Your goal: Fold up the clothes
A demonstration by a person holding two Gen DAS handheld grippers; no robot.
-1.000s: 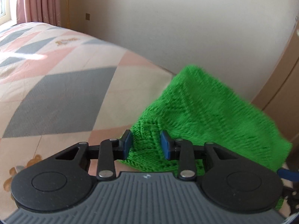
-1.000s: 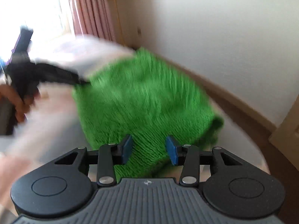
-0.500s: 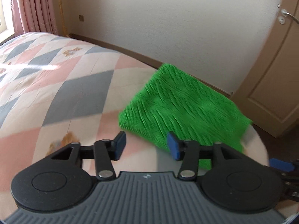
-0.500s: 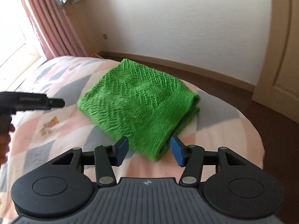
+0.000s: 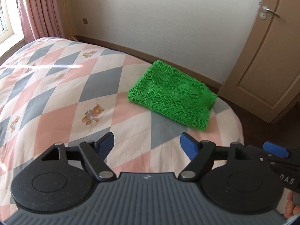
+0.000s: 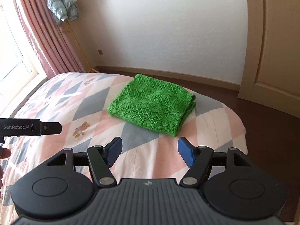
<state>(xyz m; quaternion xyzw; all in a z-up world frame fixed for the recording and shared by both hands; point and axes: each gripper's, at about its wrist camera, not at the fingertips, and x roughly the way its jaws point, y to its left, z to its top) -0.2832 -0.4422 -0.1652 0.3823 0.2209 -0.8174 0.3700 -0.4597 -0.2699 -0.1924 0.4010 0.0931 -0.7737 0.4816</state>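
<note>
A bright green knitted garment (image 5: 172, 95) lies folded into a flat rectangle near the far corner of the bed; the right wrist view shows the garment (image 6: 151, 105) with its folded edge stacked on the right side. My left gripper (image 5: 147, 145) hangs open above the quilt, well back from the knit, with nothing between its blue pads. My right gripper (image 6: 149, 151) is open too and empty, also short of the garment. The other gripper's tip (image 5: 275, 150) shows at the right edge of the left wrist view, and the left gripper's body (image 6: 31, 127) at the left of the right wrist view.
The bed carries a quilt (image 5: 56, 86) of pink, grey and white diamonds with teddy bear prints (image 5: 92, 114). Its rounded foot edge drops to a dark floor (image 6: 271, 116). A beige door (image 5: 268, 56) stands to the right, pink curtains (image 6: 46, 43) to the left.
Both grippers let go of the green knit, opened wider and pulled back and up from it. The garment went from being handled to lying still, folded on the bed.
</note>
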